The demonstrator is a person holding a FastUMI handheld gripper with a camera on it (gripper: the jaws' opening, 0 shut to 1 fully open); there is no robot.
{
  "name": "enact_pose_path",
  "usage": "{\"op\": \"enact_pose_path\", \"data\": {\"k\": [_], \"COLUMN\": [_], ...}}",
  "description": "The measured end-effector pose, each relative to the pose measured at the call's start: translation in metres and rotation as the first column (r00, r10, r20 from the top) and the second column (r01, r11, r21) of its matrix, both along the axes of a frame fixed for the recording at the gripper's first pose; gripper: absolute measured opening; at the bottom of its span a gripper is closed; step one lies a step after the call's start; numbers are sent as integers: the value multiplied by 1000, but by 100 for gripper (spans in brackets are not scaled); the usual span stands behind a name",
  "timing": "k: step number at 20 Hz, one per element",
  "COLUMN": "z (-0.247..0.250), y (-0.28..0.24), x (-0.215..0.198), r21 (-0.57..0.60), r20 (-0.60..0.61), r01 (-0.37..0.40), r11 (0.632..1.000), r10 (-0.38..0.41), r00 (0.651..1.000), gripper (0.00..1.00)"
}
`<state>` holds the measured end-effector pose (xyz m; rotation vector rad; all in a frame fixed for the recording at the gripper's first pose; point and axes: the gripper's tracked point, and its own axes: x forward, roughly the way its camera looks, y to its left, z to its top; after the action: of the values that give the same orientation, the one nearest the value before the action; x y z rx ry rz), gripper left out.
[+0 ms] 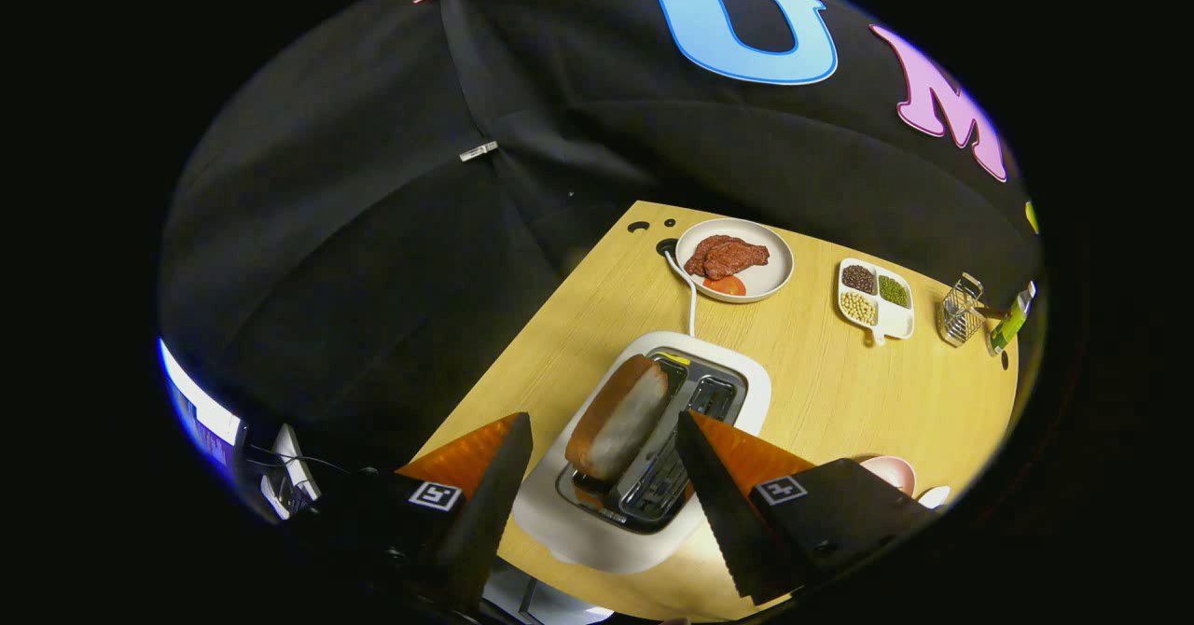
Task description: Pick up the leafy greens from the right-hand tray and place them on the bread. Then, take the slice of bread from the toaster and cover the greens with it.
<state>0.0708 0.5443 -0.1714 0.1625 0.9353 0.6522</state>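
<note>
Bread (617, 417) stands on edge in the near slot of the toaster (644, 457), right between my spread fingers, and my gripper (602, 434) grips nothing yet. I judge the step to be lifting this slice. I should lower squarely until both fingers flank its flat faces, close gently so the crumb isn't crushed, then pull straight up, clear of the slot walls.

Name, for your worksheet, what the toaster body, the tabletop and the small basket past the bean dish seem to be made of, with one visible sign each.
Toaster: looks like smooth white plastic, softly rounded; slot parts seem shiny metal.
Tabletop: pale wood or laminate, showing fine grain lines.
Basket: thin metal wire, see-through mesh with glints.
The gripper hangs open around the bread slice standing in the toaster.
</note>
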Motion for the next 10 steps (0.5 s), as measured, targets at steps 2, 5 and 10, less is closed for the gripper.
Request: {"op": "enact_pose_path", "data": {"k": [2, 5, 10], "z": [-12, -24, -34], "y": [9, 10, -4], "x": [5, 8, 11], "r21": [-37, -104, -201], "r20": [-20, -40, -41], "r01": [19, 54, 164], "r11": [999, 993, 966], "r10": [-20, -58, -175], "r00": [1000, 998, 984], "gripper": [98, 93, 32]}}
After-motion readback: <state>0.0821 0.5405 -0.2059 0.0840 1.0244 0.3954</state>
